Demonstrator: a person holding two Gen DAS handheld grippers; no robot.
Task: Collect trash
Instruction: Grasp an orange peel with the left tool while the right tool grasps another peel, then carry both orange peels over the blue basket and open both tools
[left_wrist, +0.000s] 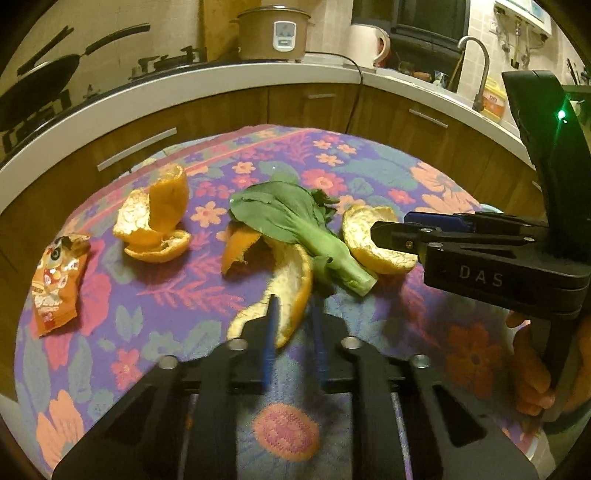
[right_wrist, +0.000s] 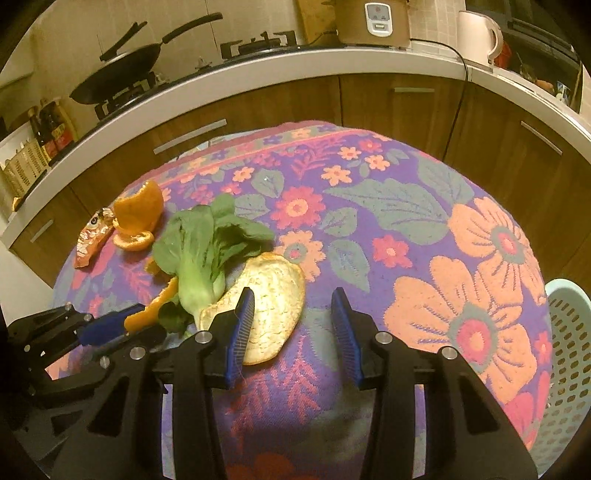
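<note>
On the flowered tablecloth (left_wrist: 155, 295) lie several orange peels, a bok choy leaf (left_wrist: 295, 225) and an orange snack wrapper (left_wrist: 57, 284). My left gripper (left_wrist: 293, 306) is open, its fingers either side of the near end of a long curved peel (left_wrist: 284, 291). My right gripper (right_wrist: 293, 310) is open low over the cloth, its left finger (right_wrist: 242, 325) in front of a broad peel (right_wrist: 269, 295) beside the bok choy (right_wrist: 201, 254). The right gripper also shows in the left wrist view (left_wrist: 391, 229), next to that peel (left_wrist: 369, 240). The wrapper (right_wrist: 92, 236) and another peel (right_wrist: 138, 218) lie far left.
A pale green perforated basket (right_wrist: 569, 369) stands at the table's right edge. Behind the table runs a kitchen counter (left_wrist: 221, 77) with a wok (right_wrist: 118, 74), rice cooker (left_wrist: 275, 33), kettle (left_wrist: 369, 44) and sink tap (left_wrist: 476, 62). The left gripper shows at lower left in the right wrist view (right_wrist: 110, 332).
</note>
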